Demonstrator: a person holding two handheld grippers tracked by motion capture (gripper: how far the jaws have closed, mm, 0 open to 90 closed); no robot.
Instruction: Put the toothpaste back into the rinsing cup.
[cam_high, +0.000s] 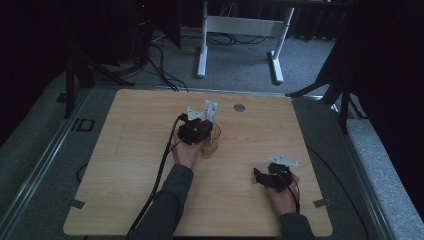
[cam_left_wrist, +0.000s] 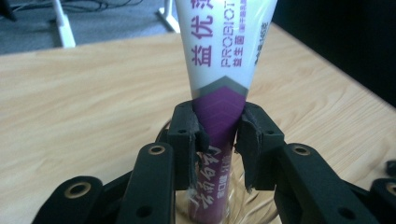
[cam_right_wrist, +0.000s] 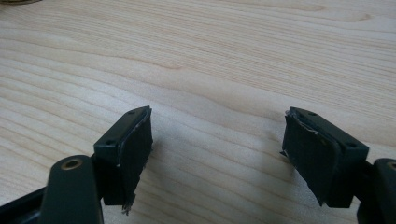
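As our left gripper (cam_left_wrist: 219, 137) pinched the toothpaste tube (cam_left_wrist: 223, 70) standing in the glass (cam_high: 212, 140), its fingers clamped on it, placement seemed nearly done; our right gripper (cam_right_wrist: 217, 156) waited wide open, empty, above the surface (cam_right_wrist: 210, 56).

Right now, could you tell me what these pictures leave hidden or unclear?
- Toothpaste tube: its top is cut off by the left gripper view's upper edge; its cap end is hidden behind the left gripper.
- Glass cup: contents too small and dim in the high view.
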